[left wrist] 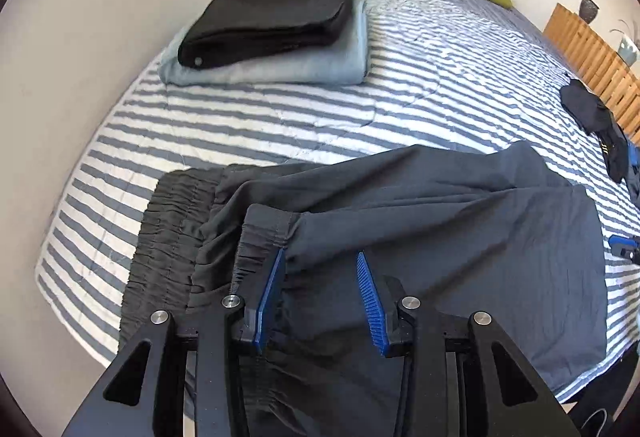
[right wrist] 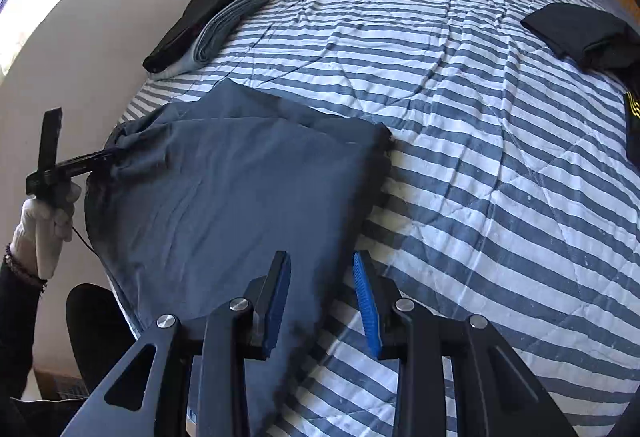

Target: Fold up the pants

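On the striped bed (left wrist: 400, 85), the dark grey pants (left wrist: 440, 221) lie folded over near my edge, elastic waistband to the left. My left hand-held gripper (left wrist: 320, 265) hangs over the cuff with its blue pads apart, gripping nothing; my right hand-held gripper (right wrist: 322, 269) is likewise spread above the fold's right edge. Further back sits a stack of folded clothes (left wrist: 272, 33).

Dark grey pants (left wrist: 440, 237) lie on a blue-and-white striped bedspread (left wrist: 400, 77); gripper pads (left wrist: 370, 301) blue.
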Motion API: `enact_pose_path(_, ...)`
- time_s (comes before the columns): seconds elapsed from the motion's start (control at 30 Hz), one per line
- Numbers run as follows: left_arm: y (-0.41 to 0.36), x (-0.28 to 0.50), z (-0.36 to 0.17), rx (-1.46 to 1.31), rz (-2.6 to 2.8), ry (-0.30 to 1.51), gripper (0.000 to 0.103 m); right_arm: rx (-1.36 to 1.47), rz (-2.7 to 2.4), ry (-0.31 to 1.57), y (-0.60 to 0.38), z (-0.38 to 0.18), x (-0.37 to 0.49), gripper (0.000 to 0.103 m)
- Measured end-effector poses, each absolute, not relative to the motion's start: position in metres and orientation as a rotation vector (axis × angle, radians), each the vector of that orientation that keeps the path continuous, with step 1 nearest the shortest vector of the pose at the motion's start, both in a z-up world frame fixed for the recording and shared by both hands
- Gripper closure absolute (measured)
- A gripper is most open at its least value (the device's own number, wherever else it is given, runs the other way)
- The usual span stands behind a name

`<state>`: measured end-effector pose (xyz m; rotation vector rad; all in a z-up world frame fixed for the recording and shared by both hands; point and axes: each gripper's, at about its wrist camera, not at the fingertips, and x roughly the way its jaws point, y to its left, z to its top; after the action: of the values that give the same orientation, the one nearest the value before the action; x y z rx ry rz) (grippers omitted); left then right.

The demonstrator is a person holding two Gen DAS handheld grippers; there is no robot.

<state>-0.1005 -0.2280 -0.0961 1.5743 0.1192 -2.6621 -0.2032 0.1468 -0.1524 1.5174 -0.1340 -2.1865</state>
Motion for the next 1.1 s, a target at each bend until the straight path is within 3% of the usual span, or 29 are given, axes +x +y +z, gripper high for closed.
enact_pose_path(0.17, -0.130, -0.062, -0.061, 1.585, -2.879, 0.055, 0.057, 1.508, -2.226, -0.341, 0.194, -0.145, -0.216, 0.072)
enact_pose_path(0.33, 0.006, -0.031, -0.080, 1.763, -3.050, 0.084, 0.053, 1.521, -2.159, -0.450, 0.208, -0.153, -0.226, 0.069)
enact_pose_path(0.43, 0.085, -0.013, -0.098, 1.852, -3.081, -0.100, 0.052, 1.542, -2.101, -0.498, 0.205, -0.166, -0.233, 0.068)
enact_pose_path(0.5, 0.119, -0.005, -0.106, 1.884, -3.062, -0.169, 0.042, 1.552, -2.073, -0.509, 0.202, -0.173, -0.239, 0.067)
enact_pose_path(0.57, 0.145, -0.001, -0.115, 1.916, -3.035, -0.231, 0.035, 1.549, -2.064, -0.522, 0.200, -0.177, -0.246, 0.067)
enact_pose_path(0.7, 0.175, 0.004, -0.137, 1.816, -2.909, -0.555, 0.035, 1.547, -2.017, -0.606, 0.197, -0.189, -0.263, 0.065)
enact_pose_path(0.83, 0.169, 0.000, -0.146, 1.887, -2.859, -0.444, 0.035, 1.541, -1.980, -0.648, 0.188, -0.198, -0.271, 0.065)
enact_pose_path(0.93, 0.165, 0.001, -0.149, 1.910, -2.854, -0.407, 0.040, 1.530, -1.960, -0.644, 0.180, -0.198, -0.274, 0.065)
enact_pose_path(1.03, 0.168, 0.006, -0.149, 1.921, -2.885, -0.426, 0.054, 1.534, -1.962, -0.615, 0.172, -0.199, -0.277, 0.067)
enact_pose_path(1.1, 0.165, 0.009, -0.144, 1.930, -2.899, -0.422, 0.077, 1.542, -1.973, -0.592, 0.168, -0.199, -0.279, 0.075)
